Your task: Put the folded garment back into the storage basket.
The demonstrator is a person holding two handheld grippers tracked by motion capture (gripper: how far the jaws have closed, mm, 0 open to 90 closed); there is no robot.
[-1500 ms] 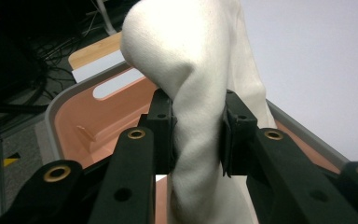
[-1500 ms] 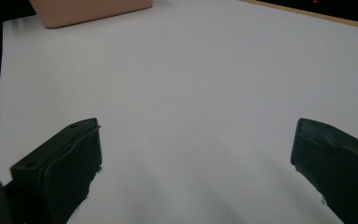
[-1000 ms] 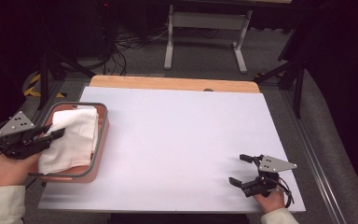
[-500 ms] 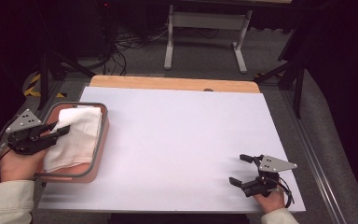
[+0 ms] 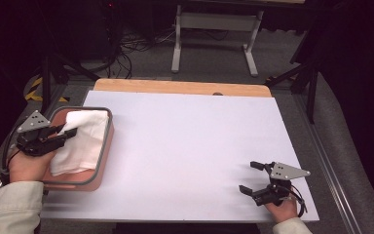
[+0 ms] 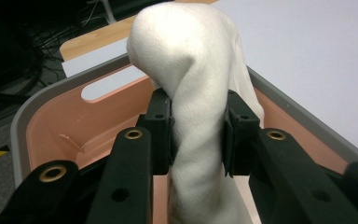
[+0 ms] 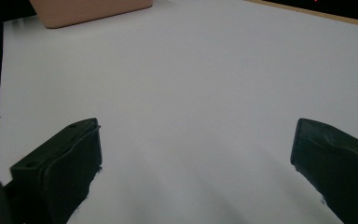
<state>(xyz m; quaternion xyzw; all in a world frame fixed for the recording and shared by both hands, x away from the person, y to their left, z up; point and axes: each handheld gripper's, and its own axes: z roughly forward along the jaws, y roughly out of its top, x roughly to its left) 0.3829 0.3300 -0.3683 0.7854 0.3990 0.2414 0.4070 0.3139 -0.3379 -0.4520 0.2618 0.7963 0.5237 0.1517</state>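
Nearest me, my right gripper (image 5: 252, 177) rested low on the white table (image 5: 190, 146) near its front right corner, its two black jaws spread wide apart with only bare tabletop between them. Seen along those jaws, the table ran out flat and blank toward the pink basket (image 7: 91, 10) at the far edge of that picture.

Over on the other side, my left gripper (image 5: 64, 132) sat above the basket (image 5: 105, 148), which stood at the left edge of the table with its grey rim up and its pink inside showing. My jaws there were clamped on a white cloth (image 5: 80, 141), pinching it from both sides so the fabric bulged between the pads. Looking along that gripper (image 6: 198, 133), the cloth (image 6: 191, 70) rose in a rounded hump above the pads and hung down between them into the basket (image 6: 98, 121), whose wall had a slot-shaped handle hole. From above, the rest of the cloth lay crumpled inside the basket, filling most of it.

Farther off, a strip of bare wood (image 5: 175, 87) edged the back of the table, and beyond it stood the grey legs of a stand (image 5: 214, 34) on the dark floor.
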